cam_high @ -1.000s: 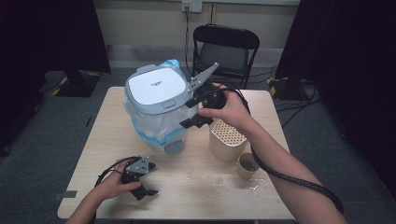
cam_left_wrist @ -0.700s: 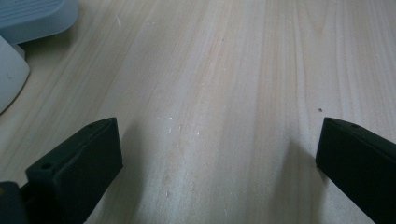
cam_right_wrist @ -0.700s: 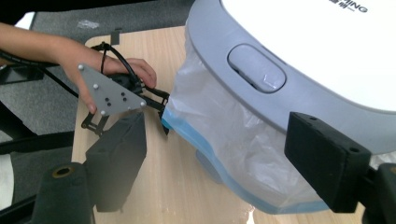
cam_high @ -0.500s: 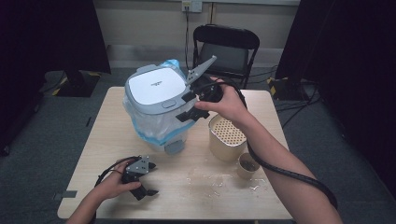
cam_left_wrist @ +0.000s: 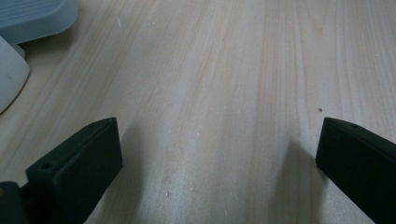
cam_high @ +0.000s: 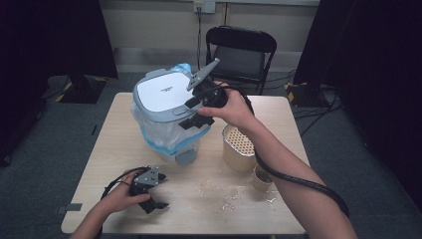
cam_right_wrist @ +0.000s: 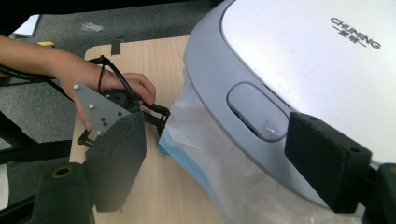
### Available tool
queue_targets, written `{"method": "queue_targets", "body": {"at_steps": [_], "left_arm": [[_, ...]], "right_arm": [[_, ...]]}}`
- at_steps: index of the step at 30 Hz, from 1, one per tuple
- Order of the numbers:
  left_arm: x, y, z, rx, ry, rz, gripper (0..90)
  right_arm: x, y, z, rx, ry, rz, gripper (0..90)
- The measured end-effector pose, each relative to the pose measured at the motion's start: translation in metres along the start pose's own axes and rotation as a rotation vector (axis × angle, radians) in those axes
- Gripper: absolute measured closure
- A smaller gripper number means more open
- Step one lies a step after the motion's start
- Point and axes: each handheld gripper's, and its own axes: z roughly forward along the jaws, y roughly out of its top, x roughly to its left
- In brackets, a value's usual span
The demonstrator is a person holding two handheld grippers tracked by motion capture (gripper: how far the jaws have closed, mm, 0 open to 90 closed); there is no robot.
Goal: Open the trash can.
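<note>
Right gripper [cam_high: 195, 110] wide open at trash bin [cam_high: 166, 117] lid button [cam_right_wrist: 258, 112]; pressing it looks next. Left gripper [cam_high: 149, 191] wide open, resting on table [cam_high: 278, 129].

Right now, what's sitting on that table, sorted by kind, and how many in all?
Bins: 1
Beige holders: 1
Small cups: 1
Grippers: 2, left, right
Total: 5
</note>
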Motion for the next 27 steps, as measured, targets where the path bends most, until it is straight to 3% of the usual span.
{"method": "queue_targets", "body": {"at_steps": [12,27], "left_arm": [[0.000,0.000,0.000,0.000,0.001,-0.001,0.0],[0.000,0.000,0.000,0.009,0.005,0.000,0.0]], "right_arm": [[0.002,0.006,0.013,-0.015,0.005,-0.012,18.9],[0.003,0.005,0.016,-0.031,0.004,0.028,19.1]]}}
